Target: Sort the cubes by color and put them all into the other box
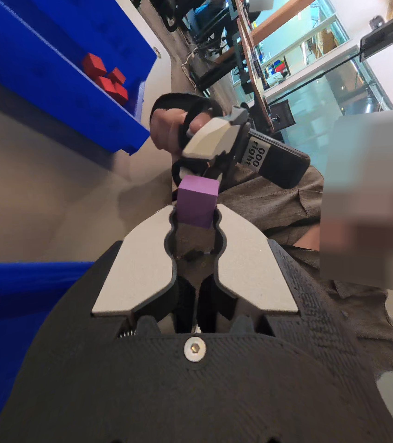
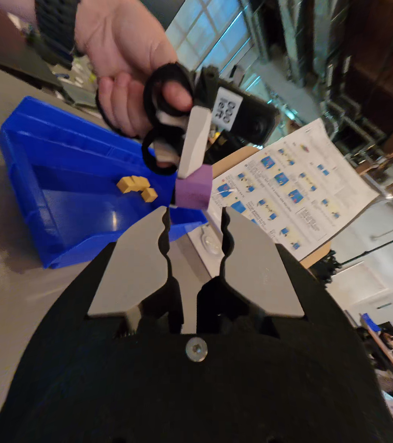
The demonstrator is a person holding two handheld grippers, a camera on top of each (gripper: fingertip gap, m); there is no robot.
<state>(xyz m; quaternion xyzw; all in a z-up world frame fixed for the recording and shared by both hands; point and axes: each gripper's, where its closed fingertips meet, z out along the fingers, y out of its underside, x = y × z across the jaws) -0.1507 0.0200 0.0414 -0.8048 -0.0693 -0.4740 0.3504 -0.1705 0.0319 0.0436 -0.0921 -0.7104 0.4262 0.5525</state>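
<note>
Left wrist view: the left gripper (image 1: 196, 211) has its jaws clenched on a purple cube (image 1: 196, 202), which is pinched at the very tips and stands out at 12 o'clock from them, in the air above the counter (image 1: 34, 191). The right gripper (image 1: 205, 141), held by a hand (image 1: 166, 129), sits just beyond the cube at 12 o'clock, tips angled down toward it. A blue bin (image 1: 58, 79) at 10 o'clock holds a cluster of red blocks (image 1: 106, 76); a second blue edge shows at 8 o'clock.

From the right wrist view, the right gripper (image 2: 195, 213) has its jaws released, the gap between them unfilled. The purple cube (image 2: 193, 189) lies just past the tips at 12 o'clock, slightly toward the 11 o'clock finger, near but apparently not touching. It is gripped from above by the left gripper (image 2: 186, 172), carried by a hand (image 2: 123, 72). The cube has no long axis; its free faces are turned toward the right jaws. Another blue bin (image 2: 54, 191) at 10 o'clock contains yellow blocks (image 2: 138, 188). A printed sheet (image 2: 298, 191) on a board lies at 2 o'clock.
</note>
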